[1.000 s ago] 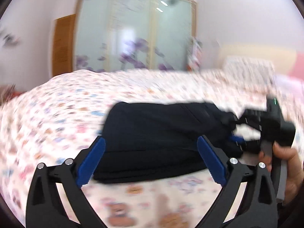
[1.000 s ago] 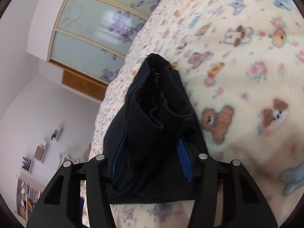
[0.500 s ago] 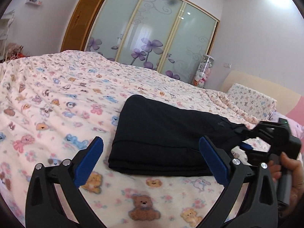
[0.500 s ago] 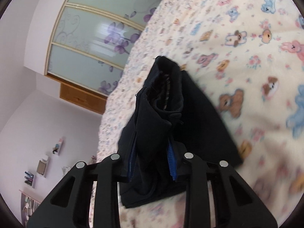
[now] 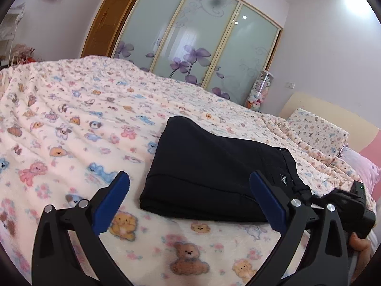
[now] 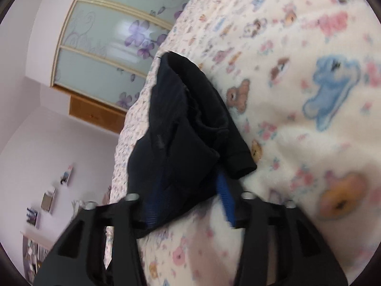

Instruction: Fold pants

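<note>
Your pants [image 5: 214,174] lie folded on the bed [image 5: 71,119], their long axis running from your left tongs [image 5: 190,202] toward your right tongs [image 6: 188,190]. The left tongs gape wide and empty just short of the near edge. The right tongs have just been opening — the waistband end sits between them, no longer pinched — so your right is nearer.

Folded pants [image 5: 214,174] occupy bed [image 5: 71,124] middle; blanket bare toward foot and near edge, free passage. Pillow [image 5: 316,133] and headboard [image 5: 333,112] block head end; wardrobe [image 5: 197,38] beyond far edge
</note>
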Motion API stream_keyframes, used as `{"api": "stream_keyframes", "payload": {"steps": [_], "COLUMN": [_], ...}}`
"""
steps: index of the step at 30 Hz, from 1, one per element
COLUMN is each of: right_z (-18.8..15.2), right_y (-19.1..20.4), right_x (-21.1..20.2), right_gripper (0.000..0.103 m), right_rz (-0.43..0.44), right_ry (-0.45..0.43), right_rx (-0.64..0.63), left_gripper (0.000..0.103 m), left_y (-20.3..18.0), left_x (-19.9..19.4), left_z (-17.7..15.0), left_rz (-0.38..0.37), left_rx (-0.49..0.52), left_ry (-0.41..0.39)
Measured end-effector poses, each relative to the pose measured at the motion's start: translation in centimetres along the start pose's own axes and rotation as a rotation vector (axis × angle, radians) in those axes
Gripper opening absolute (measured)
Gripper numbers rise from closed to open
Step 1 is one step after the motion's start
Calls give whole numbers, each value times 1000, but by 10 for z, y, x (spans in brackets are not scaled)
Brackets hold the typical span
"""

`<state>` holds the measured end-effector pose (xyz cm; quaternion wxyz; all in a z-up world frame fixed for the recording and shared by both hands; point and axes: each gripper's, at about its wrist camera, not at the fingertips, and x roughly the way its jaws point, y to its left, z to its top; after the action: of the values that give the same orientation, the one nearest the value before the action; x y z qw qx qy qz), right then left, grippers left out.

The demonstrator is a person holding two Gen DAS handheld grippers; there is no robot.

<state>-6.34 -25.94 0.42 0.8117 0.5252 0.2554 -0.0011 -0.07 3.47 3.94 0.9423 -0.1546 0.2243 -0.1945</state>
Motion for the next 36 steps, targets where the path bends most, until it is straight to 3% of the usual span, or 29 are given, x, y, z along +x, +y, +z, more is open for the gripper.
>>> {"api": "stream_keyframes", "payload": {"steps": [5, 8, 10, 14, 16, 19, 21, 22, 24, 28, 33, 36], "right_z": [19, 42, 56, 78, 84, 90, 93, 94, 92, 89, 82, 66], "right_y": [19, 48, 68, 87, 88, 73, 54, 50, 47, 54, 61, 64], "right_x": [-46, -32, -8, 43, 69, 94, 109, 110, 110, 102, 50, 22], "right_gripper": [69, 84, 85, 86, 86, 84, 78, 78, 78, 79, 86, 89], "right_rz": [31, 137, 180, 144, 135, -8, -41, -37, -22, -10, 170, 229], "right_ry": [-135, -73, -6, 108, 169, 192, 188, 177, 163, 178, 167, 185], "right_rx": [-133, -197, -223, -227, -183, -165, -117, -110, -120, -172, -190, -245], "left_gripper": [101, 101, 101, 101, 101, 101, 101, 101, 101, 101, 101, 101], "left_y": [1, -3, -12, -20, -15, 1, 12, 22, 30, 27, 41, 30], "left_x": [-10, 8, 31, 80, 104, 133, 137, 139, 133, 130, 80, 69], "left_z": [24, 43, 54, 63, 58, 41, 28, 19, 17, 17, 33, 44], "left_rz": [-13, -49, -79, -110, -90, 37, 121, 94, 57, 52, -68, -176], "left_rx": [0, -15, -8, -67, -102, -124, -120, -163, -199, -180, -289, -252], "left_ry": [-40, 6, 65, 197, 267, 380, 404, 428, 402, 389, 150, 92]}}
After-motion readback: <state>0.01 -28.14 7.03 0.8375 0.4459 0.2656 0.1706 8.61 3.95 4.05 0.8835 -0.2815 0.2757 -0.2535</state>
